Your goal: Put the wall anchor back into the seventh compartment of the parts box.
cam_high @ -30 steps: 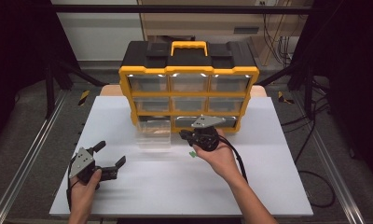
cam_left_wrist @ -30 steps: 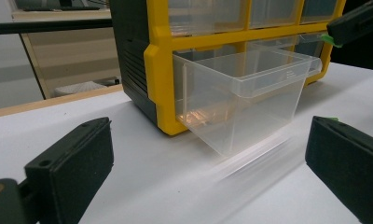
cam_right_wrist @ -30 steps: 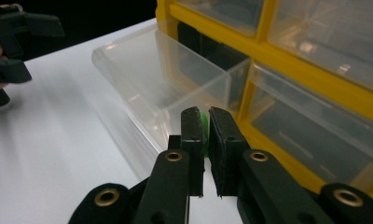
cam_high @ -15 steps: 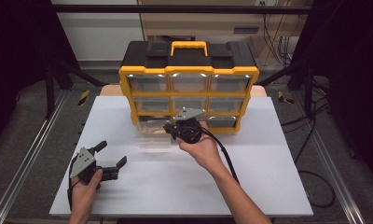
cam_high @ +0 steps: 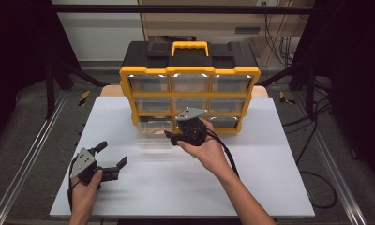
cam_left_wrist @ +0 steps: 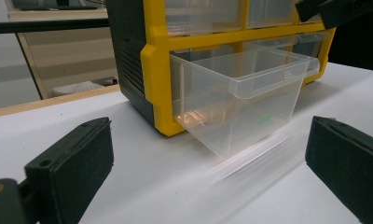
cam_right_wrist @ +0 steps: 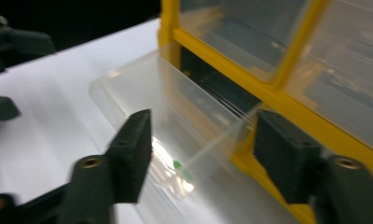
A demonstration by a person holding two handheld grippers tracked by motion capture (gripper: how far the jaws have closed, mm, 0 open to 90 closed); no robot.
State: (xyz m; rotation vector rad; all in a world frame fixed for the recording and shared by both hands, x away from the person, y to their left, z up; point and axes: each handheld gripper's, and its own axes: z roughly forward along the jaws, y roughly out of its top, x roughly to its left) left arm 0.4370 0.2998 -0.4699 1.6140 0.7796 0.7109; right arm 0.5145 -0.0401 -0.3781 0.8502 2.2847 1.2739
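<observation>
A yellow and black organizer (cam_high: 190, 70) stands at the back of the white table. Its bottom-left clear drawer (cam_high: 153, 133) is pulled out. A small green piece (cam_right_wrist: 177, 164) lies inside the drawer (cam_right_wrist: 142, 88), and it shows through the drawer wall (cam_left_wrist: 265, 119) in the left gripper view. My right gripper (cam_high: 171, 137) hangs over the drawer's right end. Its jaws have just been opening and stand open (cam_right_wrist: 203, 126) with nothing held between them. My left gripper (cam_high: 113, 153) rests open at the table's front left, facing the drawer (cam_left_wrist: 240, 93).
The organizer's other clear drawers (cam_high: 192, 83) are pushed in. The white table top (cam_high: 270, 168) is edged by metal rails (cam_high: 26, 159) on both sides. A cable (cam_high: 228, 154) trails from the right gripper along the forearm.
The right gripper has moved left and a little up, from the table in front of the organizer to the open drawer. The left gripper has stayed in place.
</observation>
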